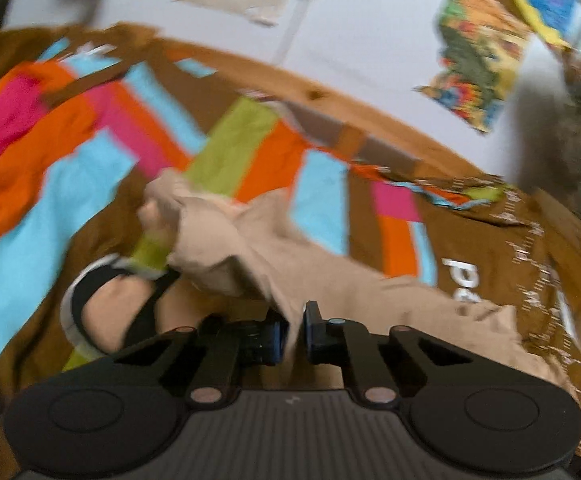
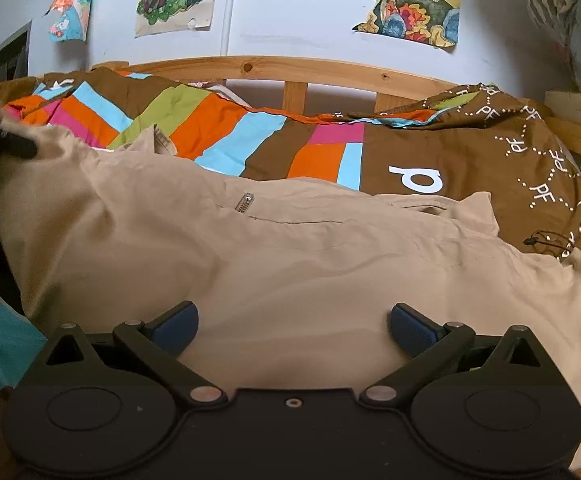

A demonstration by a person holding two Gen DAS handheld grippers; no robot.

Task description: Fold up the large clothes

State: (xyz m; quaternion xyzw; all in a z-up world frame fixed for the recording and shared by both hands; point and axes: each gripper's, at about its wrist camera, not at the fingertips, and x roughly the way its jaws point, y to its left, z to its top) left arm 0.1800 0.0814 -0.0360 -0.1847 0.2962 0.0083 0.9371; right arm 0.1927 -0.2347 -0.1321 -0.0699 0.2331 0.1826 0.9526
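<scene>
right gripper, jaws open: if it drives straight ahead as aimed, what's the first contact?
Most likely the beige jacket: the right gripper hangs open just over it, and the cloth rises ahead around the zip pocket. Beyond lies the patterned quilt. Depth is unclear.

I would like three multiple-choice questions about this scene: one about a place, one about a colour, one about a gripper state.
1. Where does the beige garment lie?
A. on a striped bedcover
B. on a chair
C. on the floor

2. What colour is the large letter on the brown cloth?
A. black
B. white
C. red

3. How is the right gripper?
A. shut on fabric
B. out of view
C. open

Answers: 1 A, the cover shows around the garment; 2 B, it is white on brown; 3 C, its blue pads stand wide apart.
</scene>
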